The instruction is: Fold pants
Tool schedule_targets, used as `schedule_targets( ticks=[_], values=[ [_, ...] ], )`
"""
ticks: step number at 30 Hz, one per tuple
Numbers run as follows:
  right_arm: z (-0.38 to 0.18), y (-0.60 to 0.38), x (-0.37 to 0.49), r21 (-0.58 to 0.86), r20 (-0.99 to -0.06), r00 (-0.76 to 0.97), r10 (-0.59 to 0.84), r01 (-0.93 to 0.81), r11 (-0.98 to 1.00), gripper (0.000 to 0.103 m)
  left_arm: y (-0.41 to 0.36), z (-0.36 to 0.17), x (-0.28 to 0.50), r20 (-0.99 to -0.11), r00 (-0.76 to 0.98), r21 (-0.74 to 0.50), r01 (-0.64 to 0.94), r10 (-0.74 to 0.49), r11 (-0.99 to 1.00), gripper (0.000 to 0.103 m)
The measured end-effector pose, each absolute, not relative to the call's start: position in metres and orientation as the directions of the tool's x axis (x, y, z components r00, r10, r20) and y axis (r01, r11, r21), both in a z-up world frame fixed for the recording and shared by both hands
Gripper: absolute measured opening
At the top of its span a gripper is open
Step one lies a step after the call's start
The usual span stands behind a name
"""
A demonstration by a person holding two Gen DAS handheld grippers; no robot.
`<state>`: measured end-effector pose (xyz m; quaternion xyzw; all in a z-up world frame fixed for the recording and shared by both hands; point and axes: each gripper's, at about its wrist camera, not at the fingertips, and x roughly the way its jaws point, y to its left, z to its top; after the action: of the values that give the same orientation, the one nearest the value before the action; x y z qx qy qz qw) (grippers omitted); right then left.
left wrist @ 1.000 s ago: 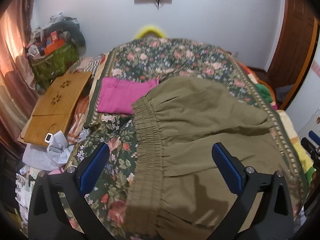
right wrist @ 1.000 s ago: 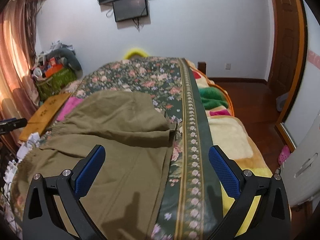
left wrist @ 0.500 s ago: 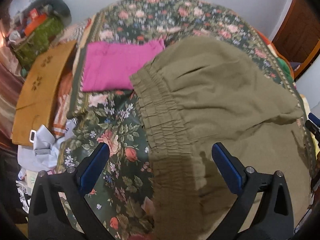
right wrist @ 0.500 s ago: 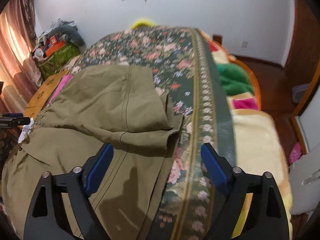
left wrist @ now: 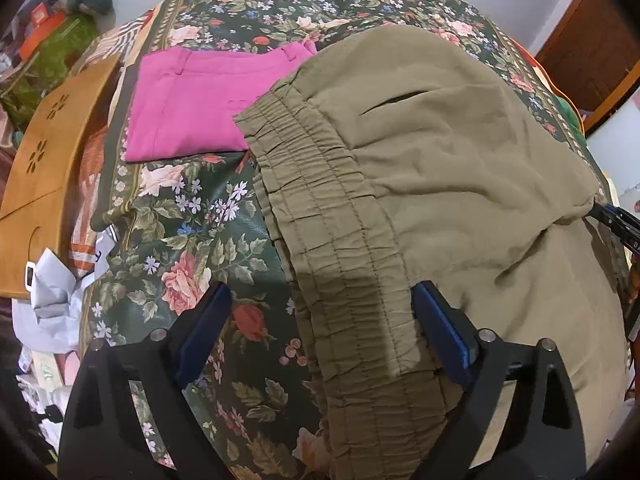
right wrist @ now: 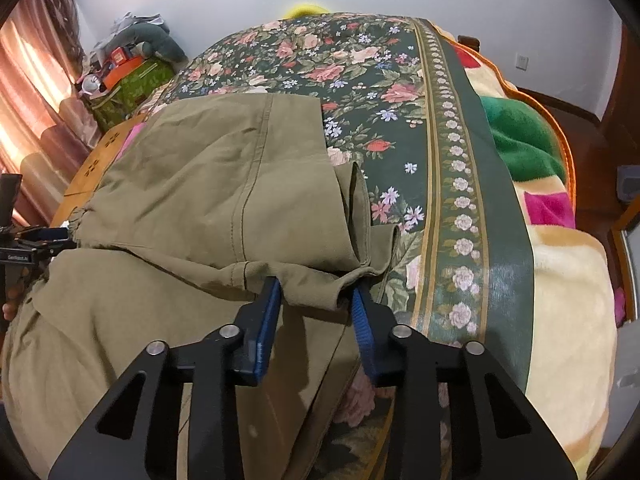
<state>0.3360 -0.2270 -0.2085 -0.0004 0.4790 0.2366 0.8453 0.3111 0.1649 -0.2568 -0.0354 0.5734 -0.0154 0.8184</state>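
Pants [left wrist: 460, 184] lie half-folded across bed [right wrist: 400, 60]. Left gripper [left wrist: 320, 312] spread, straddling waistband; right gripper [right wrist: 316, 300] half-closed around hem fold, not yet pinching. Next: pinch both, fold over.

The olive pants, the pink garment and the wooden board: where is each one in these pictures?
olive pants [left wrist: 460, 168]: left wrist view, smooth fabric below the waistband.
pink garment [left wrist: 192, 108]: left wrist view, middle of the folded cloth.
wooden board [left wrist: 44, 160]: left wrist view, flat top near the flower cutouts.
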Motion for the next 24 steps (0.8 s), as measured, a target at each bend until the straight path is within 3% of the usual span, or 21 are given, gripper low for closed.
schedule_targets(
  ticks=[11,20,24],
  values=[
    [-0.220,-0.220,0.344,0.175,-0.838,0.418,0.351,-0.404,0.898,0.015,0.164,-0.260,0.294,-0.916,0.399,-0.020,-0.162,0.047,0.987,0.094],
    [-0.208,-0.225,0.340,0.190,-0.836,0.409,0.365,-0.408,0.893,0.019,0.169,-0.248,0.294,-0.926,0.377,-0.062,-0.123,-0.012,0.990,0.093],
    [-0.194,-0.229,0.334,0.208,-0.819,0.423,0.388,-0.410,0.888,0.020,0.166,-0.228,0.297,-0.913,0.408,-0.027,-0.076,0.007,0.997,0.093]
  ],
)
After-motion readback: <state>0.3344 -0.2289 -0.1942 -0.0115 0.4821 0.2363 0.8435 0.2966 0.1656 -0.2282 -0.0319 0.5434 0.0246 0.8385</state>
